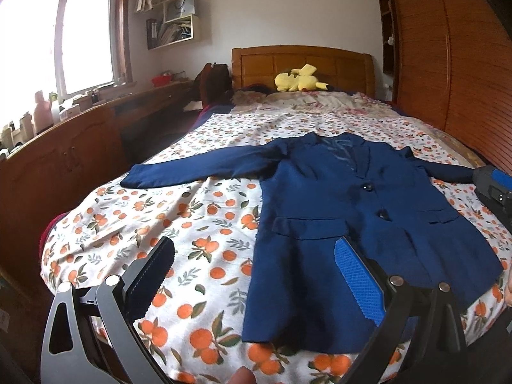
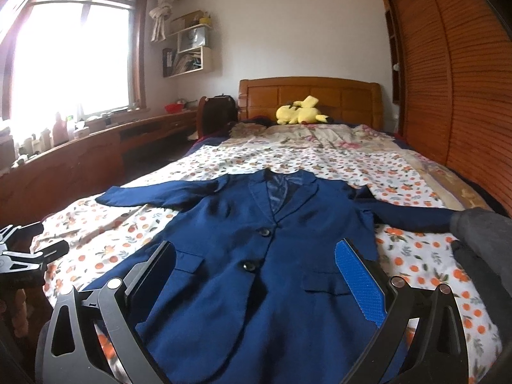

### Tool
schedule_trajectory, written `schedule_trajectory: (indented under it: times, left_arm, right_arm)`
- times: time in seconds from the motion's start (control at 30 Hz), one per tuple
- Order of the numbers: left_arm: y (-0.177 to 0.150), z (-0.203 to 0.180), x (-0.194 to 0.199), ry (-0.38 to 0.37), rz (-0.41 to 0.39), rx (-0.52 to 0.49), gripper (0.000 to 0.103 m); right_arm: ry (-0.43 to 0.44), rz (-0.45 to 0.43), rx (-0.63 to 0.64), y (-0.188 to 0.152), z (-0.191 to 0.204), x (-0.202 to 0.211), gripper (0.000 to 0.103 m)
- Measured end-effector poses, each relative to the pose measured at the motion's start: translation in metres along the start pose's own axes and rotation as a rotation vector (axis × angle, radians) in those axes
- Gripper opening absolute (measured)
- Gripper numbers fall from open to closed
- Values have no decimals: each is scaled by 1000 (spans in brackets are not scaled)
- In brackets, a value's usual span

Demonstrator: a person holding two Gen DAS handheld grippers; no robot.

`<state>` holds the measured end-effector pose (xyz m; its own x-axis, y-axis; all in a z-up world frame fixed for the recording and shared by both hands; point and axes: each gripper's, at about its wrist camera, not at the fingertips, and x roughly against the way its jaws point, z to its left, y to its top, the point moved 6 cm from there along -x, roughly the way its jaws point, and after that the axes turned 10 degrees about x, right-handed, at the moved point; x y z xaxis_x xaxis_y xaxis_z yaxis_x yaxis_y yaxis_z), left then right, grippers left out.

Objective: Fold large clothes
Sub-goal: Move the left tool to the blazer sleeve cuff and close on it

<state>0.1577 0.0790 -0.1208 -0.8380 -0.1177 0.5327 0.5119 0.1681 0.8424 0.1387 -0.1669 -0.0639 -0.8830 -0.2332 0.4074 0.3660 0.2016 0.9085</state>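
Jacket (image 1: 368, 211), navy blue, lies flat and face up on the bed (image 1: 204, 224), collar toward the headboard (image 1: 304, 64), both sleeves spread out sideways. No fold made yet as far as I see; all folding is left, I judge. Left tongs (image 1: 252, 288) are released, spread wide above the hem near the foot of the bed, holding nothing. Right tongs (image 2: 256, 288) are released too, over the lower front. Cloth looks like smooth woven suiting, two dark buttons (image 1: 368, 187), flap pockets, notched lapels. Bedsheet is thin cotton with an orange-fruit print, slightly wrinkled. Yellow plush toy (image 1: 300, 80) sits by the headboard.
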Motion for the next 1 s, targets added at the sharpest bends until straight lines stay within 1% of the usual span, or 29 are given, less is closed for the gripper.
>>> schedule_trajectory:
  times: [0.13, 0.3, 0.5, 0.67, 0.87, 1.0]
  left_arm:
    - [1, 5, -17, 6, 16, -2, 101]
    - [-1, 13, -41, 36, 46, -3, 101]
    - [-2, 27, -73, 53, 89, 24, 101]
    - [2, 45, -99, 68, 116, 50, 101]
    - [17, 75, -121, 90, 129, 92, 101]
    - [30, 97, -139, 111, 148, 108, 101]
  right_arm:
    - [34, 6, 19, 1, 11, -26, 97]
    - [82, 17, 39, 6, 28, -57, 97]
    - [136, 28, 75, 18, 53, -97, 97]
    - [168, 43, 121, 25, 72, -132, 97]
    - [194, 77, 149, 10, 82, -165, 97]
    - [216, 118, 133, -5, 84, -181, 97]
